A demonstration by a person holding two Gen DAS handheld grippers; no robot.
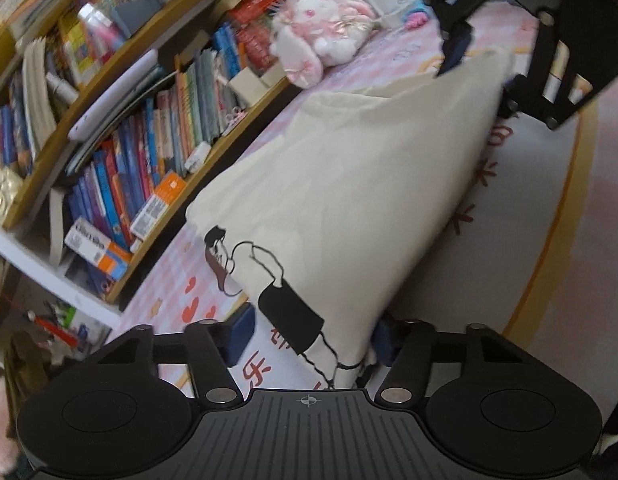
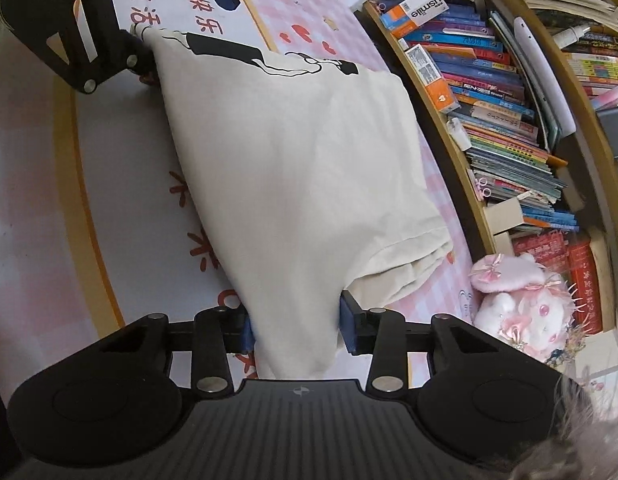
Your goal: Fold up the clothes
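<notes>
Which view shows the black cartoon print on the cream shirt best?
Left wrist: the cartoon print on the cream shirt is near, large, nearly whole. Right wrist shows it far off, small and foreshortened.

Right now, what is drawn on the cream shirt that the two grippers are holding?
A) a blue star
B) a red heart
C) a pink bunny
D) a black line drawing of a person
D: the cream shirt carries a black outline figure of a person near the left gripper. The pink bunny is a plush toy lying beside the bookshelf.
</notes>
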